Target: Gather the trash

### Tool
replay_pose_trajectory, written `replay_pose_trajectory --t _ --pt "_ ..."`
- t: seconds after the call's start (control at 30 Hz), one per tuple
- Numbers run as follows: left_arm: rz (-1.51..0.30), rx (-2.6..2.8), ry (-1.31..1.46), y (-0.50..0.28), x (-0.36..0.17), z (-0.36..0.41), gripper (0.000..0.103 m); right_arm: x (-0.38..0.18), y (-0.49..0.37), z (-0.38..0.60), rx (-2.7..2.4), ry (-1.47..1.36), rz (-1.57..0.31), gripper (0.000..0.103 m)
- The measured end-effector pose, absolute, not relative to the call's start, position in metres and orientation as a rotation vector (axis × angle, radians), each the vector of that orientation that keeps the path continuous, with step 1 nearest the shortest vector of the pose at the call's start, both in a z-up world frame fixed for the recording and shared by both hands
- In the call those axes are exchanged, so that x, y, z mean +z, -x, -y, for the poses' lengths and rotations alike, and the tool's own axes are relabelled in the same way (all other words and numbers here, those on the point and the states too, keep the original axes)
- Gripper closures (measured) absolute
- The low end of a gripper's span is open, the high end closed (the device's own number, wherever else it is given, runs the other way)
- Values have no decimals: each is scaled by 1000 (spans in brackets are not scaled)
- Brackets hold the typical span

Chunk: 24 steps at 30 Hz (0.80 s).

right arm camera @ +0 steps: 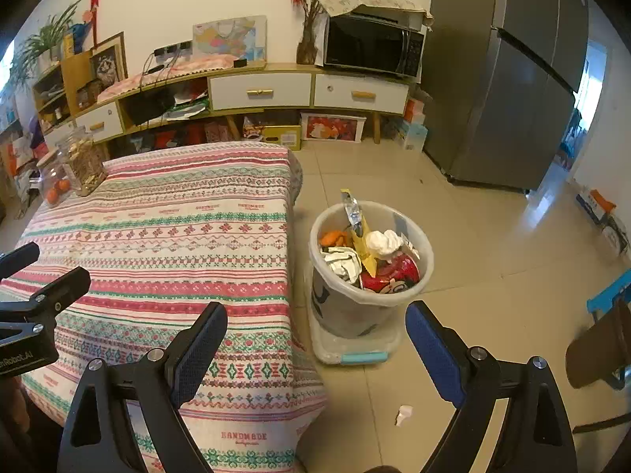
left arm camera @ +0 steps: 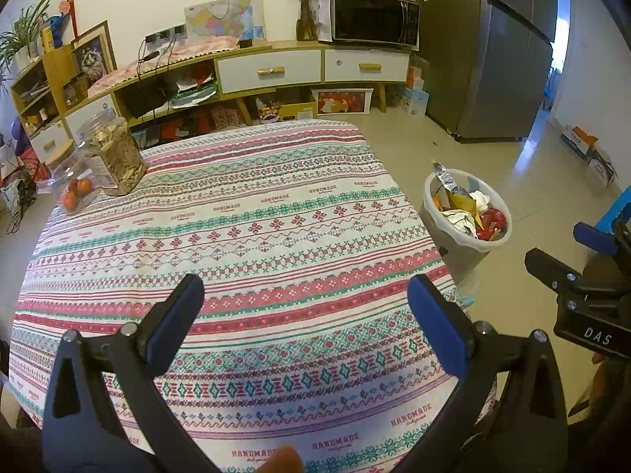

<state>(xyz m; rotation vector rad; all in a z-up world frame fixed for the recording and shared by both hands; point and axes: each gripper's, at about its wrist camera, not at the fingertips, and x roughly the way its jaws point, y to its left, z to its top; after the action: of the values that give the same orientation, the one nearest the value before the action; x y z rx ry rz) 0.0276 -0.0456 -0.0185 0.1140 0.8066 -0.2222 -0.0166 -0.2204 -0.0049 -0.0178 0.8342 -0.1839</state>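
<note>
A white trash bin (right arm camera: 370, 295) stands on the tiled floor right of the table, full of wrappers, crumpled paper and a red can (right arm camera: 390, 272). It also shows in the left wrist view (left arm camera: 465, 213). My left gripper (left arm camera: 305, 299) is open and empty above the patterned tablecloth (left arm camera: 236, 236). My right gripper (right arm camera: 315, 327) is open and empty, held over the table's right edge, just short of the bin. A small white scrap (right arm camera: 404, 414) lies on the floor near the bin.
A jar of wooden pieces (left arm camera: 112, 153) and a jar with oranges (left arm camera: 75, 185) stand at the table's far left corner. A long sideboard (left arm camera: 276, 67) with a microwave (left arm camera: 374, 19) lines the wall. A fridge (left arm camera: 493, 59) stands at right.
</note>
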Motion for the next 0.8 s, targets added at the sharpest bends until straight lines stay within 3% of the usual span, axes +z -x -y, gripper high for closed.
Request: replay_pose_trajectory --t 0.8 --pt "-810 -213 -90 -26 -18 44 1 -1 15 220 -171 14 -779 10"
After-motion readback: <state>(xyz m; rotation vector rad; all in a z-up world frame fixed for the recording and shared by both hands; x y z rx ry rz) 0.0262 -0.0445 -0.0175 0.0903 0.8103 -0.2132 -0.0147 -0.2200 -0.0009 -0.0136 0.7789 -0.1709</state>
